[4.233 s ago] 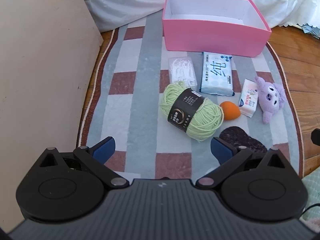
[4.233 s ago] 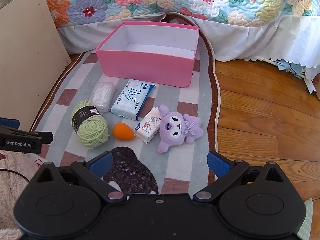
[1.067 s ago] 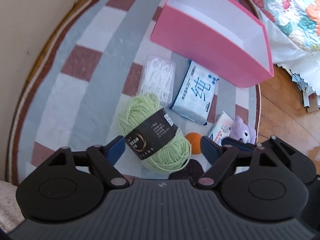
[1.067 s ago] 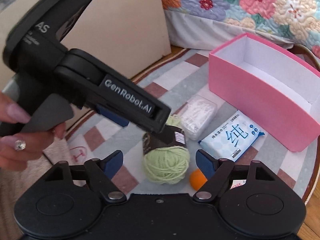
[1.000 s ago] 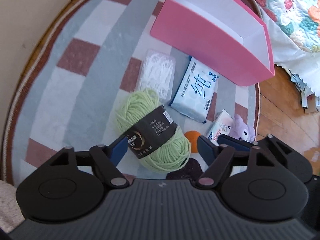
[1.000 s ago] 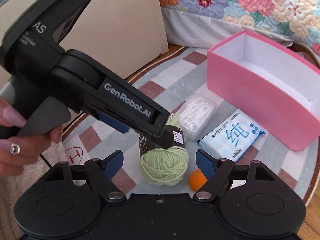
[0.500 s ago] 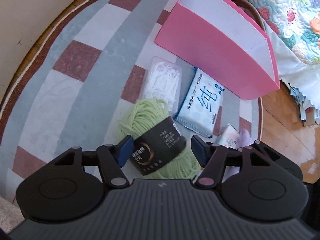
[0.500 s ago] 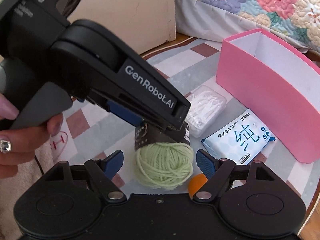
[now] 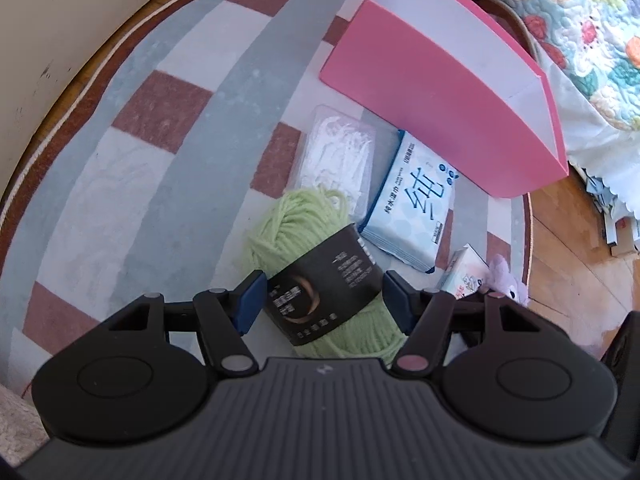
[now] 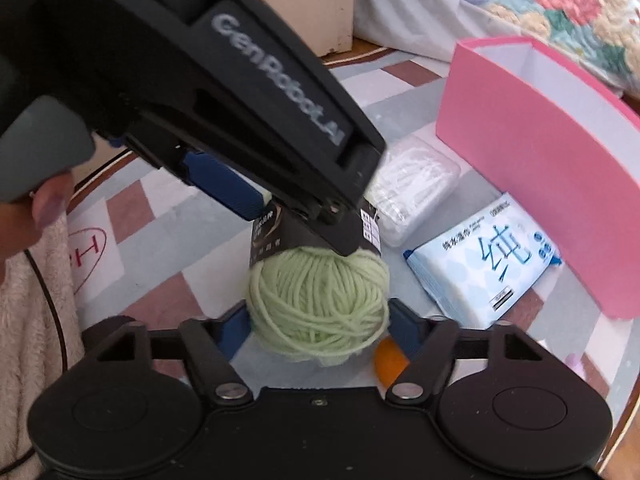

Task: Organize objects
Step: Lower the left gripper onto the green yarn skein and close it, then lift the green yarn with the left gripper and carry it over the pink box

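A light green yarn ball with a black label band lies on the checked rug. My left gripper straddles its banded middle, blue pads at both sides of the label, jaws still wide. In the right wrist view the yarn sits between my right gripper's open fingers, with the left gripper's body above it. The empty pink box stands beyond. A clear floss-pick box, a blue-white wipes pack, a small tissue pack, a purple plush and an orange sponge lie nearby.
A beige cabinet panel stands at the left. A floral quilted bed with a white skirt lies behind the box. Wood floor runs right of the rug. A fuzzy beige cloth lies at the left.
Both grippers moved down and closer to the yarn. The left jaws narrowed until the pads sit at the yarn's label band. The right gripper's fingers now flank the yarn's end.
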`<state>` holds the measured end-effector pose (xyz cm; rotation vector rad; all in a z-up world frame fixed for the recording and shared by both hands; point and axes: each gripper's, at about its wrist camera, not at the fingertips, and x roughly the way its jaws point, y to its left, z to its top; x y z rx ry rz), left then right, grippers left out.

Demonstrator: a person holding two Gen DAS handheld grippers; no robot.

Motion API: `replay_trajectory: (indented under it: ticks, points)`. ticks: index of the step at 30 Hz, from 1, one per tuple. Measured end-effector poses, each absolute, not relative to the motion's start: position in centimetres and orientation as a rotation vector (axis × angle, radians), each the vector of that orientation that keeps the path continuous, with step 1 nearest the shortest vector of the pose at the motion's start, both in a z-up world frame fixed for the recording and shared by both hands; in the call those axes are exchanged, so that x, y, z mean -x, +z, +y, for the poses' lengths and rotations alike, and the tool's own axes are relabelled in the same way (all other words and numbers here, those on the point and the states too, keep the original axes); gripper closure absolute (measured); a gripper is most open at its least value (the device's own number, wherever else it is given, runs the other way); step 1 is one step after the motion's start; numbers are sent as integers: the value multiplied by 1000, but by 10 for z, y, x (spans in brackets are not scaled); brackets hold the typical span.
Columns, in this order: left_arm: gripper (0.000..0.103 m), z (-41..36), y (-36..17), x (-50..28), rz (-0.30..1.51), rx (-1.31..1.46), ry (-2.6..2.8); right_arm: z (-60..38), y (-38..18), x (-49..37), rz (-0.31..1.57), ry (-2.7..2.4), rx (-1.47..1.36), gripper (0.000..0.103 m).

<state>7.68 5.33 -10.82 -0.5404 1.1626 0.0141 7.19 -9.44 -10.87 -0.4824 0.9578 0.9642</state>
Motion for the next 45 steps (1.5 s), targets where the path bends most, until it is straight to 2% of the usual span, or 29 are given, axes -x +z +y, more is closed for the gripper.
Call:
replay_trajectory:
  ticks: [4,7,10,15,18,22,25,45]
  points:
    - [39,54,-110,-77,1151,552,16,-96,-110,-78,963,948,423,44]
    - [35,57,-112,-76,1145,580,10,-100,-107,-79,969,918,365,48]
    - [30,61,-118,-76,1164,641,-14,-104,-107,-81,982,862,300,49]
    - [27,63,-136,-79,1199,729,-17,-105,-107,-80,997,795,218,49]
    - [28,64,-141,-78,1193,764,-11,-105,-106,-81,1008,784,201,49]
    - [37,63,-142,-75,1177,763,14,-108,-104,-83,1023,791,201,49]
    - [41,58,-138,-72,1163,735,33,-104,-98,-79,1021,804,224,49]
    - [46,53,-107,-56,1080,740,-12,-118,-63,-66,915,867,339,49]
